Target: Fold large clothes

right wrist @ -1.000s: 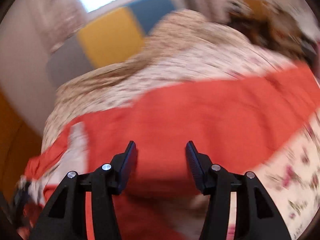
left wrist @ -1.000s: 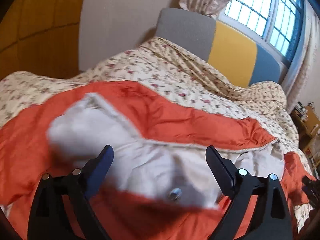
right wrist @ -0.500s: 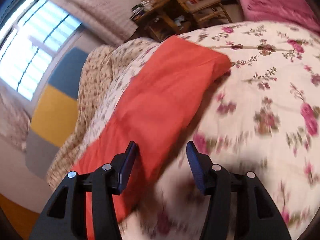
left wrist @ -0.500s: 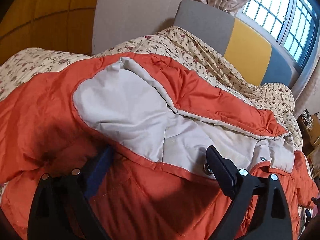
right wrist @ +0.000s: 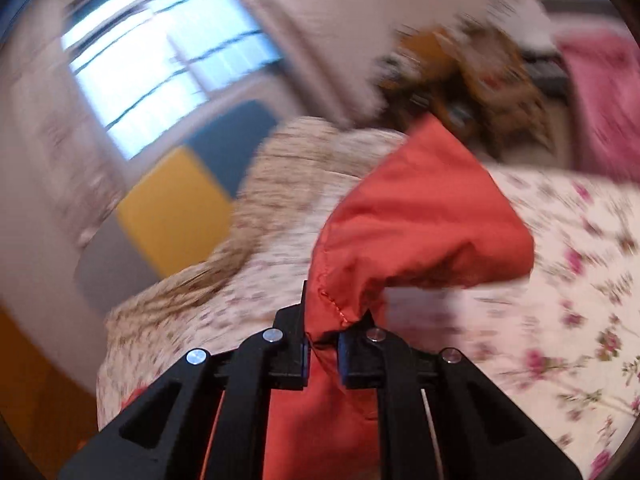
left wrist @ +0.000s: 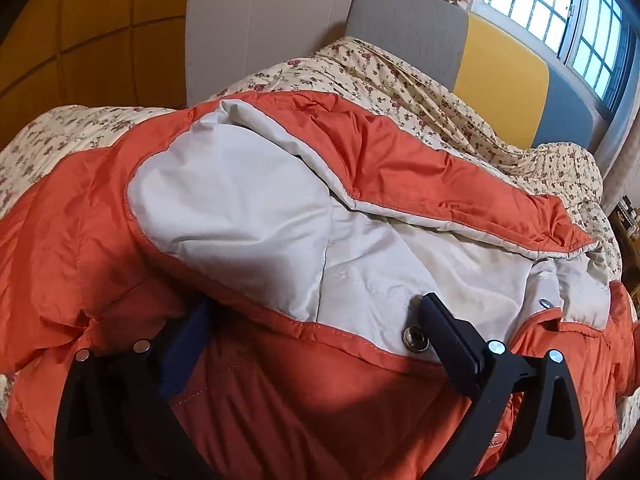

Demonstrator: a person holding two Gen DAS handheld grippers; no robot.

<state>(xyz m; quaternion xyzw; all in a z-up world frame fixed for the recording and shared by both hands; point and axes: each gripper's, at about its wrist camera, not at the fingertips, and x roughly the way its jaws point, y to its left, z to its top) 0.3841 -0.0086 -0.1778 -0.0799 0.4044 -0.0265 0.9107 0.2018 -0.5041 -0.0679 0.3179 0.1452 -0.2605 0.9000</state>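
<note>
Left wrist view has the left gripper (left wrist: pixel 316 336) spread wide, pressing down on the orange jacket (left wrist: pixel 380 168) at the collar edge, beside a snap button (left wrist: pixel 416 338); grey lining (left wrist: pixel 240 216) lies open beyond, floral bedding (left wrist: pixel 400 80) and the headboard (left wrist: pixel 404 28) farther back. Across the bed, the right gripper (right wrist: pixel 322 354) is clamped on a bunched orange end of the jacket, likely a sleeve, lifted off the bedding. Carrying that end evenly over the body while the left pins the collar should keep the fold straight.

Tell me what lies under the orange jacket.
The orange jacket rests on a floral quilt that shows all around it. Whatever lies directly beneath is covered by the jacket.
</note>
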